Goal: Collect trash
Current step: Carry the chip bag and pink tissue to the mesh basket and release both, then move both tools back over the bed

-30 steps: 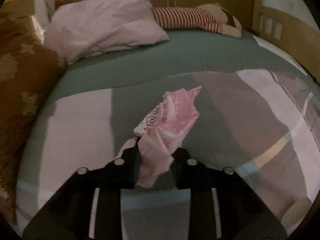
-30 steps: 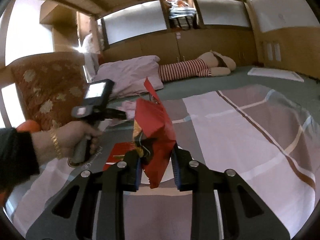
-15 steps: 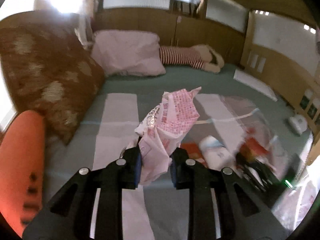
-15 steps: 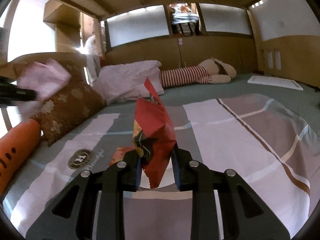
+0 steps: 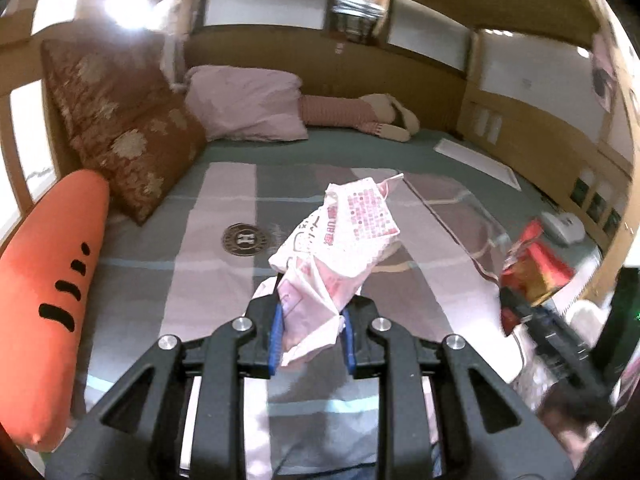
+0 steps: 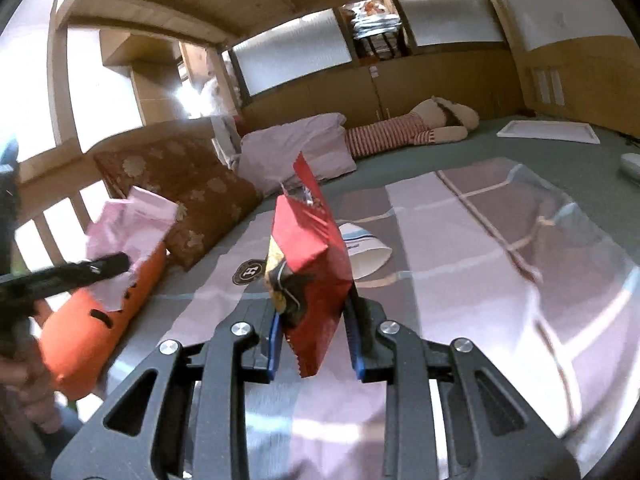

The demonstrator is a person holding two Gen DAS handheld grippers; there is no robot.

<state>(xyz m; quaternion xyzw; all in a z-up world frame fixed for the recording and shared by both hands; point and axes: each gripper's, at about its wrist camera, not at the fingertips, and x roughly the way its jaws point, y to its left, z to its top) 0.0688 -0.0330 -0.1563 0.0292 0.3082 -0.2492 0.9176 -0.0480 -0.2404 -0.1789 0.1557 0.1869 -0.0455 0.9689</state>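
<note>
Gripping a crumpled pink-and-white printed paper wrapper, our left gripper has its blue-padded jaws closed on the wrapper's lower end. The wrapper's long axis runs up and away from the jaws, leaning a little to the right, and its torn tip points toward the far end of the bed; it hangs in the air above the striped pink, grey and white bedspread.

Our right gripper is likewise clamped on a red foil snack bag, which stands nearly upright between the pads with its torn, pointed top upward and slightly left and its serrated bottom edge hanging below the jaws.

In the right wrist view, a white paper cup lies on its side on the bedspread just behind the bag. To the left, along the bed's edge, rests an orange carrot-shaped plush cushion, with a brown floral cushion behind it. Farther back lie a pale pink pillow and a stuffed doll in a red-striped shirt, stretched out beside the wooden wall.
</note>
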